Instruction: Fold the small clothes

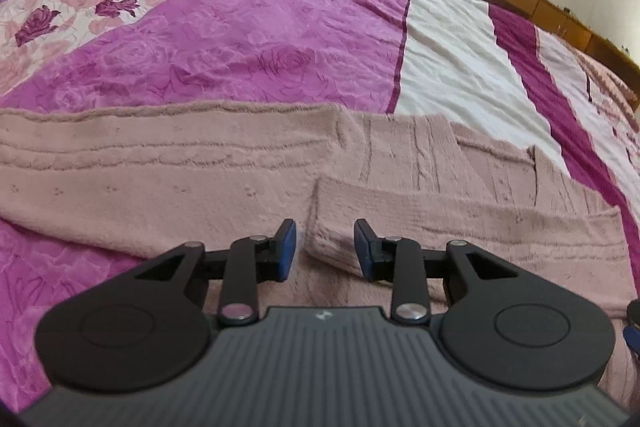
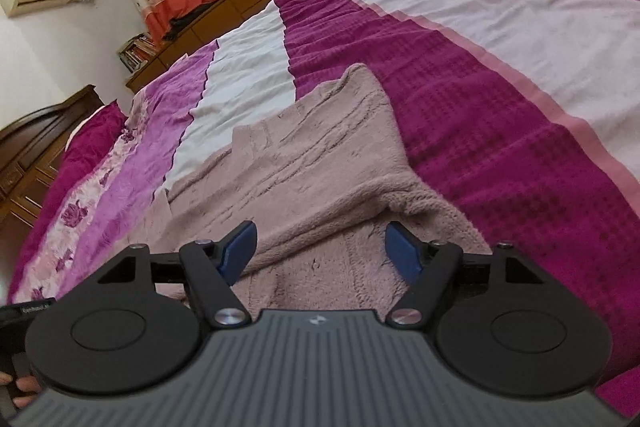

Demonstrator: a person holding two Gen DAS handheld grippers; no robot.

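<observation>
Left wrist: left gripper (image 1: 325, 250) has its jaws apart, nothing between them, low over a pink fuzzy sweater (image 1: 168, 179) spread on the bedspread (image 1: 248, 39). A sleeve (image 1: 460, 227) lies folded across the body; its cuff end sits right ahead of the gap between the blue pads (image 1: 287, 251). Risk: pads bite both the sleeve and the body layer under it, so lifting drags the whole garment and undoes the fold. The fabric is thick and fluffy, so layers look hard to separate.

Right wrist: right gripper (image 2: 322, 251) also spread wide and empty, over a raised ridge of the sweater (image 2: 320, 163) near its edge. Risk: a shallow pinch on the plush pile slips out mid-lift. The bedspread is soft and wrinkled too, so going too deep could snag it along with the sweater.
</observation>
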